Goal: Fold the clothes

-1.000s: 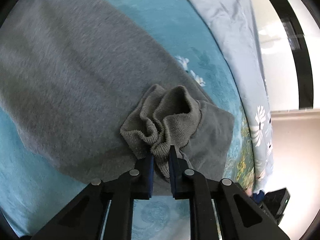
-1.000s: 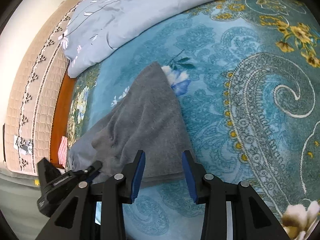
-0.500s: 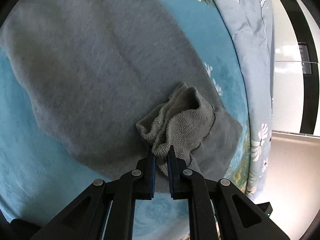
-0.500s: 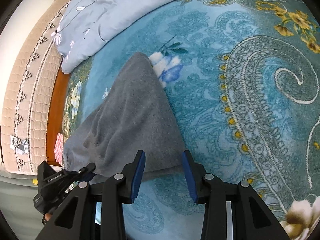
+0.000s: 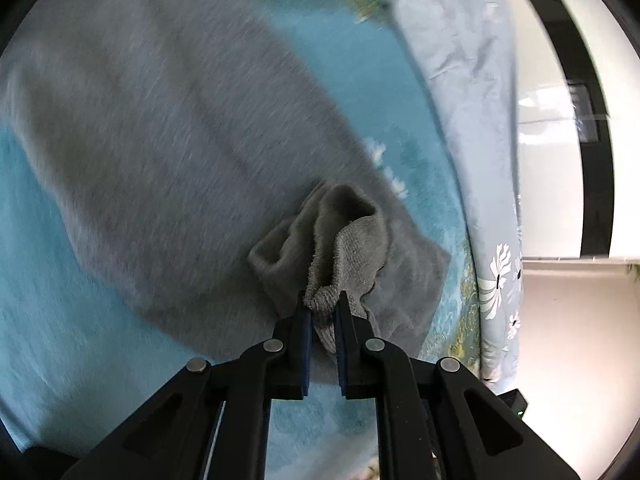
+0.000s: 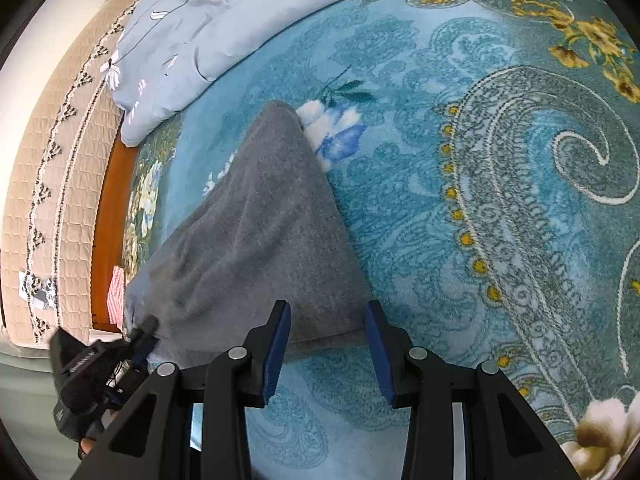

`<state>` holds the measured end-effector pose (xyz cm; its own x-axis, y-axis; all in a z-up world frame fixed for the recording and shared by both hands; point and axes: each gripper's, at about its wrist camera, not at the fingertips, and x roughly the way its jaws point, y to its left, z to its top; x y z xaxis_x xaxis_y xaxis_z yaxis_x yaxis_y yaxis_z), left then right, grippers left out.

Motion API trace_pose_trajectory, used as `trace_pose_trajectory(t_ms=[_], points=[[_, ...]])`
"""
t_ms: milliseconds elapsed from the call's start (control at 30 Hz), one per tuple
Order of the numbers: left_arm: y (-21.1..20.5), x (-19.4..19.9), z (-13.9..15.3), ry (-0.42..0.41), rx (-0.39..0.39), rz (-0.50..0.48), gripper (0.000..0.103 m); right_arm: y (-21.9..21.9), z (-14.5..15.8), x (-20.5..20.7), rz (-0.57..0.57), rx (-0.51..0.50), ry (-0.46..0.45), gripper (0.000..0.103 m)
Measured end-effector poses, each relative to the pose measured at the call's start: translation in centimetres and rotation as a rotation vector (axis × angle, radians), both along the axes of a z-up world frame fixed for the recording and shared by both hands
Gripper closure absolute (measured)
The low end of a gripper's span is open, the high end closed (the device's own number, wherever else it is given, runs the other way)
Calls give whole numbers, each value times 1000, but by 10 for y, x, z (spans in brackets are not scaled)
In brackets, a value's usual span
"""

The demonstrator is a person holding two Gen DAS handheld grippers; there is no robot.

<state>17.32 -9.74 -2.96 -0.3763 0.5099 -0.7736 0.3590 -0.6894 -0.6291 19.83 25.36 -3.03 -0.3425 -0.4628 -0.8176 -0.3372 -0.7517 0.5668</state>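
Observation:
A grey knit garment (image 5: pixel 160 140) lies spread on the blue patterned bedspread (image 5: pixel 48 264). My left gripper (image 5: pixel 322 312) is shut on a bunched ribbed cuff (image 5: pixel 344 248) at the garment's near corner, lifting it in folds. In the right wrist view the same garment (image 6: pixel 264 232) runs away as a long tapering shape. My right gripper (image 6: pixel 326 320) is open just above its near edge, with nothing pinched between the blue pads. The left gripper (image 6: pixel 146 332) shows at the lower left of that view, holding the garment's corner.
A pale blue flowered quilt (image 6: pixel 224 12) lies heaped along the far side of the bed. A beige padded headboard (image 6: pixel 52 160) and an orange wooden frame (image 6: pixel 106 208) border the bed on the left. The bedspread (image 6: pixel 480 160) stretches wide to the right.
The left gripper has shifted and rolled slightly while still pinching the cuff, and its view is now blurred. The right gripper has hardly moved and its jaws stand as before.

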Motion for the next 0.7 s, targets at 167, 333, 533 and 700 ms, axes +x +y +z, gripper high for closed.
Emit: trace_pose_trajectory(t_ms=[167, 333, 533, 700], points=[[-9, -2, -10, -102, -70, -25, 93, -3, 0, -1, 6, 2, -2, 62], [-18, -5, -14, -130, -82, 53, 58, -2, 0, -1, 2, -2, 0, 62], [-14, -19, -24, -140, -64, 52, 55, 0, 5, -1, 8, -2, 7, 62], [1, -34, -25, -107, -107, -12, 83, 2, 15, -1, 15, 6, 26, 62]])
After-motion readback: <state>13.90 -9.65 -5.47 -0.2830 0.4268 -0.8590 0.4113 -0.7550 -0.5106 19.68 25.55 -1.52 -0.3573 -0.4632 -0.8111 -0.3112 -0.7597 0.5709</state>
